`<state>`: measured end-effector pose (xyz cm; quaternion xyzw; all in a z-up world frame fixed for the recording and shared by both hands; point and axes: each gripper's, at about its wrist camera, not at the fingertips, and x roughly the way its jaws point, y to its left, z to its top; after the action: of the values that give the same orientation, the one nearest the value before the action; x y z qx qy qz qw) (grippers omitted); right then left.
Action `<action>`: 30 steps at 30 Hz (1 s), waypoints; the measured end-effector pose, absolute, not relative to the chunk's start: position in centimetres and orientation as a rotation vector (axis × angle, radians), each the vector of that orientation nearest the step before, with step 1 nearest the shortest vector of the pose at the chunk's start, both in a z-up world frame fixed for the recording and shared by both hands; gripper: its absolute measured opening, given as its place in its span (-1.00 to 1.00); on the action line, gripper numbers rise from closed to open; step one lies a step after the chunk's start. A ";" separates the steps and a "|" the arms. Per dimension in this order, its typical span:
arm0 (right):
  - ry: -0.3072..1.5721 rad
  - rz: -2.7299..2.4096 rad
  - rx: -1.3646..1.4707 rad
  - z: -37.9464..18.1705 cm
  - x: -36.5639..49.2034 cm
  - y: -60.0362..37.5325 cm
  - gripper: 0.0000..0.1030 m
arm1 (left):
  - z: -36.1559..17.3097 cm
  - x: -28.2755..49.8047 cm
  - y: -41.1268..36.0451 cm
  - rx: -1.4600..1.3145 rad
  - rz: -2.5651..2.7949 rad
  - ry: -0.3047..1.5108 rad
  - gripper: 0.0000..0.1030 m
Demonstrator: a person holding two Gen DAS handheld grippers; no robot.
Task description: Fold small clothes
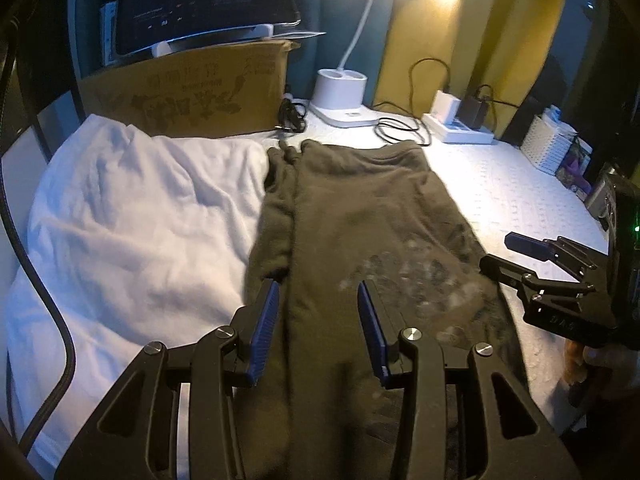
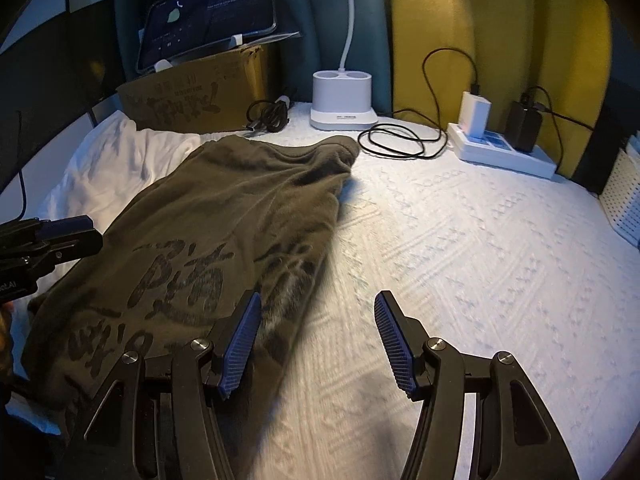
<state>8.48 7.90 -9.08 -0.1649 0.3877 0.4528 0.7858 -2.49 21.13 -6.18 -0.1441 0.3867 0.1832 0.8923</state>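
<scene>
So the olive-green shirt [image 1: 360, 216] lies flat on the white textured bedspread [image 2: 480, 240], lengthwise away from the cameras, with a rumpled white cloth [image 1: 132, 216] just beside it on the left. It looks partly folded to me: the sides seem tucked in so it's a long narrow strip, and there's a doubled-over band running down its left edge. What's left, I'd guess, is folding it end to end into a compact packet, and maybe the white piece after that.

Both tongs are released right now. The left gripper [image 1: 318, 326] hovers over the near part of the shirt, jaws spread, fabric showing below the gap but nothing pinched. The right gripper [image 2: 318, 340] hangs at the shirt's right edge, also spread wide, its left pad over the cloth and its right pad over bare bedspread.

Writing-wise: the shirt has a big dark brush-style print [image 2: 180, 276], looks like Chinese characters, but I can't read it at this angle. The cardboard box [image 2: 192, 96] at the back has printed characters too, upside down and too blurry. The tablet [image 2: 208, 28] propped on it shows a dark screen with tiny unreadable text.
</scene>
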 end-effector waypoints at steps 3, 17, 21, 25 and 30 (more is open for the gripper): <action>0.830 0.960 -0.353 -8.7 8.2 6.4 0.19 | -5.6 -2.8 19.7 -0.281 0.374 0.794 -0.20; 0.779 0.867 -0.307 -6.7 7.1 -2.6 0.19 | -3.6 -3.8 13.3 -0.211 0.382 0.732 0.41; 0.757 0.839 -0.291 -5.8 6.9 -5.5 0.19 | -2.8 -4.0 11.5 -0.201 0.368 0.705 0.45; 0.726 0.798 -0.279 -4.7 6.6 -8.3 0.19 | -2.1 -4.2 9.6 -0.185 0.343 0.678 0.62; 0.693 0.748 -0.256 -3.3 6.3 -11.7 0.19 | -1.0 -4.0 7.4 -0.153 0.323 0.655 0.64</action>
<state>6.34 -11.68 -3.26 -0.1220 0.3309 0.3571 0.8649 -4.02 7.42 -0.96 -0.0749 0.3201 0.1577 0.9312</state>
